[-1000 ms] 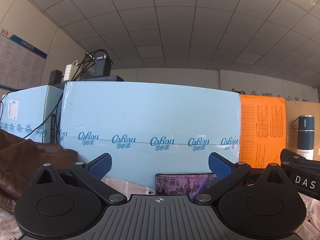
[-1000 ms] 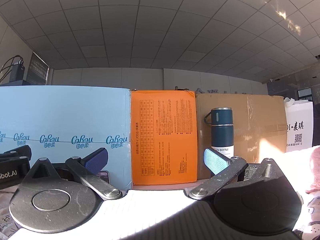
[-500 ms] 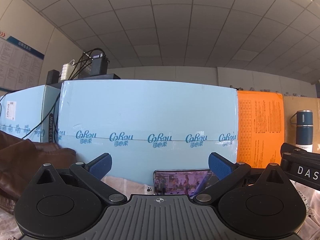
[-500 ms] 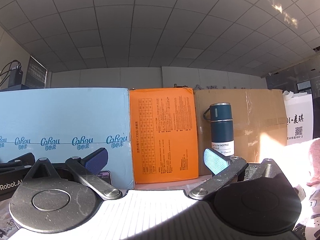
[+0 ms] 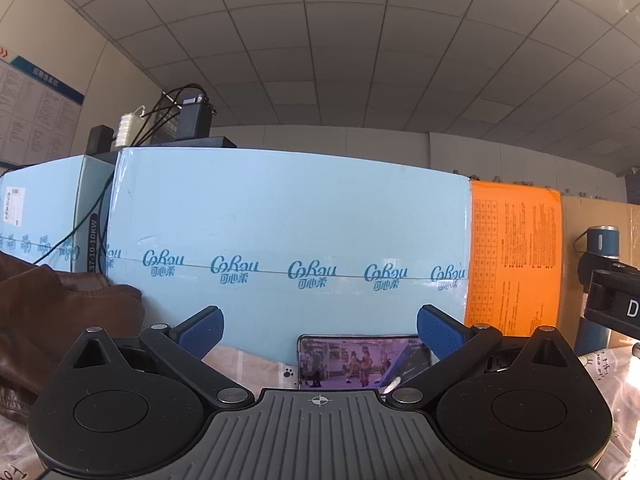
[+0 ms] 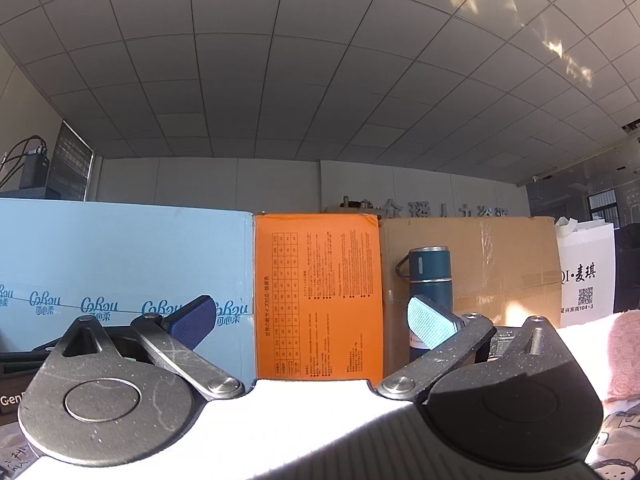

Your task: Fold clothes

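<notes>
Two handheld grippers are pointing level across a cluttered desk toward a row of boxes under a tiled office ceiling. The left gripper is holding its blue-padded jaws spread wide, gripping nothing; between them, at the foot of a long pale blue carton, a phone is lying flat with its screen lit. The right gripper is likewise keeping its jaws wide apart and empty, framing an orange box that is standing against the blue carton's right end.

To the right of the orange box, a brown cardboard box is catching a patch of sunlight, and a dark teal vacuum bottle is standing upright in front of it. A white paper bag with printed characters is sitting at the far right.

The clothing is lying at the edges of both views: a brown leather garment is heaped at the near left of the left wrist view, against the blue carton, while a pink fuzzy garment is resting at the right edge of the right wrist view on the printed cloth that is covering the desk. Neither gripper is touching either garment.
</notes>
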A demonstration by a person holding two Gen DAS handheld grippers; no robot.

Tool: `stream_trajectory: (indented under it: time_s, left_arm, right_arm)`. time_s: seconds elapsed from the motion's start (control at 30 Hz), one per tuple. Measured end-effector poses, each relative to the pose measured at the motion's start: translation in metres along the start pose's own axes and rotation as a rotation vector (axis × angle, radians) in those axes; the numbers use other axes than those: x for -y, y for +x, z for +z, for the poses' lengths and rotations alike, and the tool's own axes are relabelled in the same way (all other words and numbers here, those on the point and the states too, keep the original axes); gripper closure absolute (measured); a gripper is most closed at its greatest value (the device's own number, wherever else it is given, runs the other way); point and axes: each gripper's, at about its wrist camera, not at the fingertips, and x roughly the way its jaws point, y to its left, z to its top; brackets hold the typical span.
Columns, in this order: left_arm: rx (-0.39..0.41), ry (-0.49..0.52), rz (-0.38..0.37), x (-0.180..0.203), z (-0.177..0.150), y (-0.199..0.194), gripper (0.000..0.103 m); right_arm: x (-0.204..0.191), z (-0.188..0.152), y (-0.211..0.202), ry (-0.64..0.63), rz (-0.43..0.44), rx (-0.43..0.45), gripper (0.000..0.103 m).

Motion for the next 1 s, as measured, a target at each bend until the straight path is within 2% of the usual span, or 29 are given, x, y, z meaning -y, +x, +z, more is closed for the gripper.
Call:
stream_trajectory:
  time_s: [0.27,0.4,0.57,0.67,0.8,0.93,1.0]
  left_arm:
    - [0.07,-0.023,-0.151,0.004,0.007,-0.014,0.0]
    - [0.051,-0.025,-0.269,0.017,0.015,-0.022,0.0]
    - [0.024,-0.019,-0.365,0.04,0.023,-0.031,0.0]
    - [-0.029,-0.031,-0.451,0.058,0.029,-0.029,0.0]
    - [-0.144,-0.106,-0.545,0.084,0.037,-0.015,0.0]
    - [-0.275,-0.215,-0.615,0.111,0.03,0.007,0.0]
    - [-0.319,-0.246,-0.622,0.124,0.024,0.016,0.0]
  right_arm:
    - [0.04,0.02,-0.022,0.009,-0.088,-0.038,0.0]
    - [0.076,0.025,-0.029,0.022,-0.146,-0.088,0.0]
    - [0.122,0.021,-0.028,0.013,-0.263,-0.151,0.0]
    - [0.147,0.016,-0.024,-0.008,-0.315,-0.18,0.0]
    - [0.178,0.005,-0.017,-0.021,-0.353,-0.238,0.001]
    - [0.206,-0.006,-0.001,0.002,-0.362,-0.316,0.003]
    - [0.216,-0.009,0.011,0.022,-0.341,-0.357,0.003]
